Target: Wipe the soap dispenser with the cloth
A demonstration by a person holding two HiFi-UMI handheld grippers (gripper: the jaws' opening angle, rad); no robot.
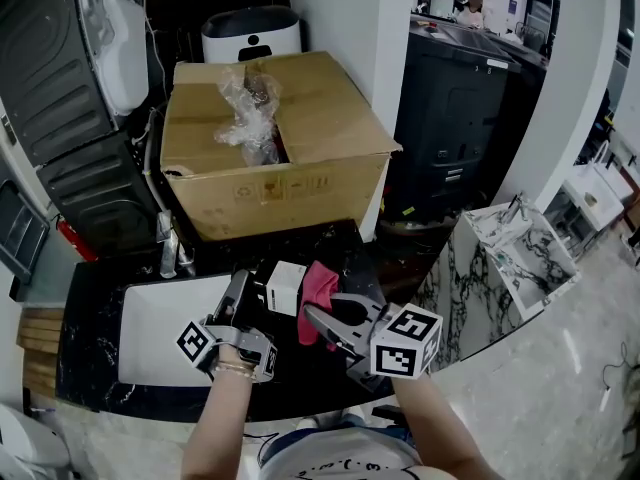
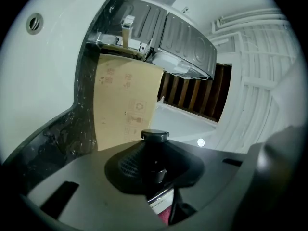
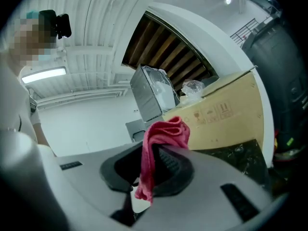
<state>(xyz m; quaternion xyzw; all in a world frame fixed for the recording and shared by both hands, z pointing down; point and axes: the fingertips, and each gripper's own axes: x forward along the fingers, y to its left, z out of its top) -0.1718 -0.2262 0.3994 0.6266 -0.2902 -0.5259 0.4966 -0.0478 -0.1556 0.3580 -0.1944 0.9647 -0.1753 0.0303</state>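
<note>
Right gripper [image 3: 154,165]: its jaws are closing tight on the pink cloth [image 3: 161,136], with one end bunching above the pads and the other hanging down below them.
Left gripper [image 2: 155,165]: its jaws are standing narrow and clamping the black pump neck of the soap dispenser [image 1: 286,286].
Soap dispenser: it is being held up above the dark countertop [image 1: 100,288], its white body pointing towards the cloth.
Cloth and dispenser: they are sitting just beside each other; whether they are touching cannot be told.
Sink [image 1: 150,318]: it is lying white under and to the left of the left gripper.
Faucet [image 1: 168,250]: it is standing at the sink's far edge.
Cardboard box [image 1: 300,168]: it is sitting open behind the counter, with crumpled clear plastic [image 1: 250,108] inside.
</note>
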